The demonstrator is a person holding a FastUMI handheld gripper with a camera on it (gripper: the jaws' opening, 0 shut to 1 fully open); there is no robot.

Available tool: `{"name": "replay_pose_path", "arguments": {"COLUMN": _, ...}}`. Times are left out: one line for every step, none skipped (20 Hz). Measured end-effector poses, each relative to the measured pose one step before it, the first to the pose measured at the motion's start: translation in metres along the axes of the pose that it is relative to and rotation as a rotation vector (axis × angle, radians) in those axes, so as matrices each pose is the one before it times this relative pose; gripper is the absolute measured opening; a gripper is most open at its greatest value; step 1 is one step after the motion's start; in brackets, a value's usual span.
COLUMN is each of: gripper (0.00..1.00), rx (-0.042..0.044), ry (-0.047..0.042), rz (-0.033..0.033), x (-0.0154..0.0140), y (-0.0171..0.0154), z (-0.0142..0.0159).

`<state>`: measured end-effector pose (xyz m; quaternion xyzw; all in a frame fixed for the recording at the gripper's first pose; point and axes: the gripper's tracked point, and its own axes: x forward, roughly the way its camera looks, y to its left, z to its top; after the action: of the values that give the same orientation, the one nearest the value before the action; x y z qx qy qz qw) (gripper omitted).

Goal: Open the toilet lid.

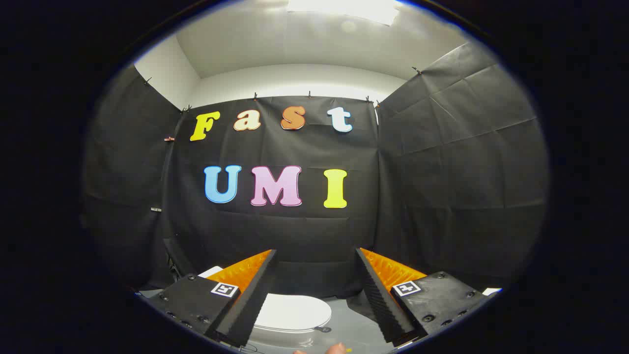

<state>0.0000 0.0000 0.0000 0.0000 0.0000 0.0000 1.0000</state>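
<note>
below the gripper [316,255], down between its two fingers, the white toilet lid [291,313] lies shut on the bowl (flat, facing up). the fingers stand spread wide, holding nothing, well above the lid. just near the lid, a person's fingertip [336,348] shows over grey floor [351,319].

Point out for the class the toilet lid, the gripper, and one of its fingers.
toilet lid [295,312]: gripper view, on its closed white top, low between the fingers.
gripper [317,255]: gripper view, midway between its fingertips, which stand wide apart, holding nothing.
fingers [378,290]: gripper view, on the ridged inner pad of one.
</note>
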Motion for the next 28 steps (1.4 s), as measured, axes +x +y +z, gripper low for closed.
{"name": "replay_pose_path", "arguments": {"gripper": 0.98, "rx": 0.00207, "ry": 0.00231, "rz": 0.00404, "x": 0.00055, "y": 0.0005, "z": -0.00056}}
{"name": "replay_pose_path", "arguments": {"gripper": 0.98, "rx": -0.00141, "ry": 0.00242, "rz": -0.00049, "x": 0.00057, "y": -0.00027, "z": -0.00055}}
{"name": "replay_pose_path", "arguments": {"gripper": 0.98, "rx": -0.00176, "ry": 0.00024, "rz": -0.00059, "x": 0.00079, "y": -0.00148, "z": -0.00058}}
{"name": "replay_pose_path", "arguments": {"gripper": 0.98, "rx": 0.00035, "ry": -0.00048, "rz": -0.00287, "x": 0.00059, "y": -0.00103, "z": -0.00045}}
{"name": "replay_pose_path", "arguments": {"gripper": 0.98, "rx": 0.0019, "ry": -0.00204, "rz": -0.00169, "x": 0.00036, "y": -0.0012, "z": 0.00141}}
{"name": "replay_pose_path", "arguments": {"gripper": 0.98, "rx": 0.00016, "ry": -0.00213, "rz": -0.00179, "x": 0.00003, "y": -0.00071, "z": 0.00078}}
{"name": "replay_pose_path", "arguments": {"gripper": 0.98, "rx": -0.00365, "ry": -0.00318, "rz": -0.00311, "x": 0.00018, "y": -0.00129, "z": 0.0005}}
{"name": "replay_pose_path", "arguments": {"gripper": 0.98, "rx": -0.0058, "ry": -0.00277, "rz": -0.00417, "x": 0.00103, "y": -0.00068, "z": 0.00019}}
{"name": "replay_pose_path", "arguments": {"gripper": 0.98, "rx": -0.0059, "ry": -0.00407, "rz": -0.0034, "x": -0.00027, "y": -0.0017, "z": 0.00057}}
{"name": "replay_pose_path", "arguments": {"gripper": 0.98, "rx": -0.00196, "ry": -0.00279, "rz": -0.00248, "x": 0.00016, "y": -0.00059, "z": 0.00062}}
{"name": "replay_pose_path", "arguments": {"gripper": 0.98, "rx": 0.00232, "ry": -0.00215, "rz": -0.00048, "x": -0.00123, "y": -0.00017, "z": 0.00084}}
{"name": "replay_pose_path", "arguments": {"gripper": 0.98, "rx": 0.00157, "ry": -0.00032, "rz": 0.0006, "x": 0.00014, "y": 0.00071, "z": 0.00026}}
{"name": "replay_pose_path", "arguments": {"gripper": 0.98, "rx": -0.00068, "ry": 0.00081, "rz": -0.00124, "x": 0.00012, "y": -0.00049, "z": -0.00094}}
{"name": "replay_pose_path", "arguments": {"gripper": 0.98, "rx": -0.00294, "ry": 0.00094, "rz": -0.00144, "x": 0.00116, "y": -0.00093, "z": -0.00097}}
{"name": "replay_pose_path", "arguments": {"gripper": 0.98, "rx": -0.00128, "ry": 0.00245, "rz": -0.00207, "x": 0.00126, "y": -0.00196, "z": -0.00133}}
{"name": "replay_pose_path", "arguments": {"gripper": 0.98, "rx": 0.00484, "ry": 0.00408, "rz": -0.00033, "x": 0.00105, "y": 0.00107, "z": -0.00179}}
{"name": "replay_pose_path", "arguments": {"gripper": 0.98, "rx": 0.01372, "ry": 0.00475, "rz": 0.00355, "x": 0.00043, "y": 0.00171, "z": -0.00212}}
{"name": "replay_pose_path", "arguments": {"gripper": 0.98, "rx": 0.01324, "ry": 0.00557, "rz": 0.00244, "x": 0.00085, "y": 0.00144, "z": -0.00226}}
{"name": "replay_pose_path", "arguments": {"gripper": 0.98, "rx": 0.00457, "ry": 0.00338, "rz": 0.00014, "x": 0.00117, "y": 0.00024, "z": -0.00325}}
{"name": "replay_pose_path", "arguments": {"gripper": 0.98, "rx": -0.00457, "ry": -0.00053, "rz": -0.0049, "x": 0.00167, "y": -0.00137, "z": -0.00342}}
{"name": "replay_pose_path", "arguments": {"gripper": 0.98, "rx": -0.00957, "ry": -0.00439, "rz": -0.00417, "x": 0.00219, "y": -0.00135, "z": -0.00347}}
{"name": "replay_pose_path", "arguments": {"gripper": 0.98, "rx": -0.00854, "ry": -0.00036, "rz": -0.00395, "x": 0.00289, "y": -0.00085, "z": -0.00626}}
{"name": "replay_pose_path", "arguments": {"gripper": 0.98, "rx": -0.00242, "ry": 0.00663, "rz": -0.00422, "x": 0.00259, "y": -0.00059, "z": -0.00688}}
{"name": "replay_pose_path", "arguments": {"gripper": 0.98, "rx": -0.00037, "ry": 0.0053, "rz": 0.00199, "x": 0.0028, "y": 0.00172, "z": -0.00775}}
{"name": "replay_pose_path", "arguments": {"gripper": 0.98, "rx": -0.00146, "ry": -0.00112, "rz": 0.00339, "x": 0.00361, "y": 0.00073, "z": -0.00484}}
{"name": "replay_pose_path", "arguments": {"gripper": 0.98, "rx": -0.0045, "ry": -0.00203, "rz": 0.00437, "x": 0.00402, "y": 0.00105, "z": -0.00589}}
{"name": "replay_pose_path", "arguments": {"gripper": 0.98, "rx": 0.00017, "ry": -0.00463, "rz": 0.00267, "x": 0.0052, "y": -0.00003, "z": -0.0066}}
{"name": "replay_pose_path", "arguments": {"gripper": 0.98, "rx": 0.00429, "ry": 0.00181, "rz": -0.00479, "x": 0.00638, "y": -0.00138, "z": -0.00708}}
